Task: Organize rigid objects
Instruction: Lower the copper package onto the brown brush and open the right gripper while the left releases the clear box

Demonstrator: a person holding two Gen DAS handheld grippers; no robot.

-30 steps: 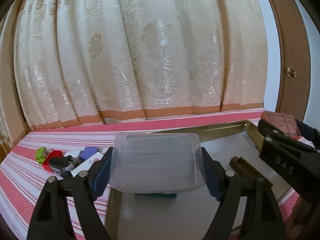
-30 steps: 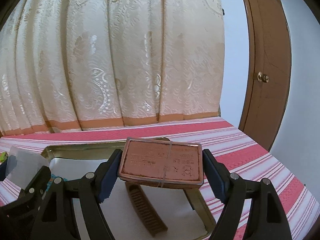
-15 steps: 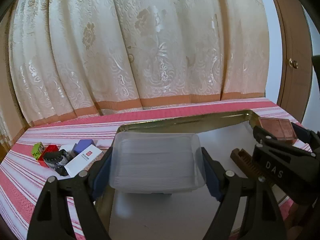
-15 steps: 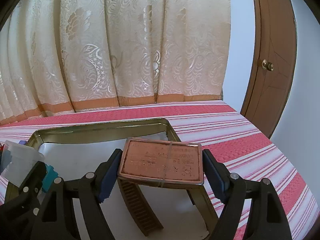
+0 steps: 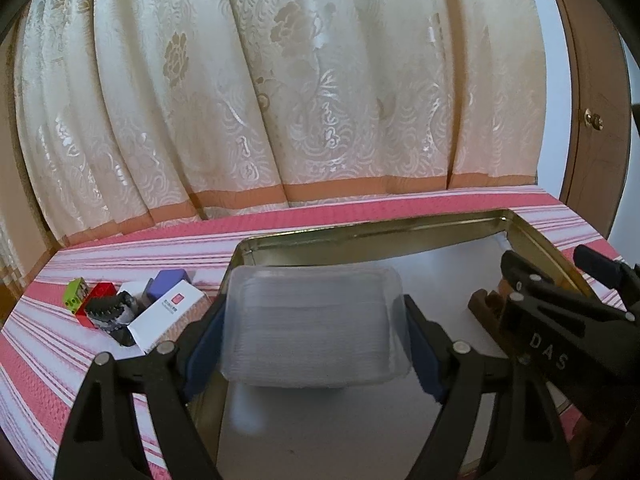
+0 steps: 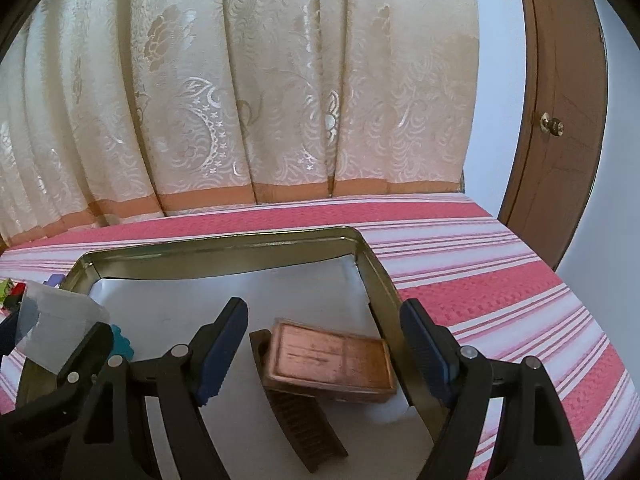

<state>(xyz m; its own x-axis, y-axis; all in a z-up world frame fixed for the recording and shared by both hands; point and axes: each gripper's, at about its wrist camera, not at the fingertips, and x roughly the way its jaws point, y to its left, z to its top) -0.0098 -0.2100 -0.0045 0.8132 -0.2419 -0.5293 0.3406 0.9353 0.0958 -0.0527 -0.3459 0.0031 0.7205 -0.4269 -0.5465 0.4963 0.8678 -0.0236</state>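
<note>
My left gripper [image 5: 316, 336] is shut on a clear plastic box [image 5: 316, 332] and holds it above the left part of a gold metal tray [image 5: 360, 236]. My right gripper [image 6: 324, 344] is open and empty. Below it, a copper-coloured flat tin [image 6: 332, 364] lies in the tray [image 6: 224, 250] by its right wall, resting across a brown comb [image 6: 304, 428]. The clear box also shows at the left of the right wrist view [image 6: 56, 328], with a teal object [image 6: 120, 342] under it.
A cluster of small items lies on the red striped cloth left of the tray: a white box [image 5: 168, 316], a purple block [image 5: 168, 280], a red brick [image 5: 98, 296], a green brick [image 5: 76, 292], a black clip [image 5: 108, 312]. Curtain behind; wooden door at right.
My right gripper has opened and let go of the copper tin, which now lies in the tray on the comb. My left gripper still holds the clear box.
</note>
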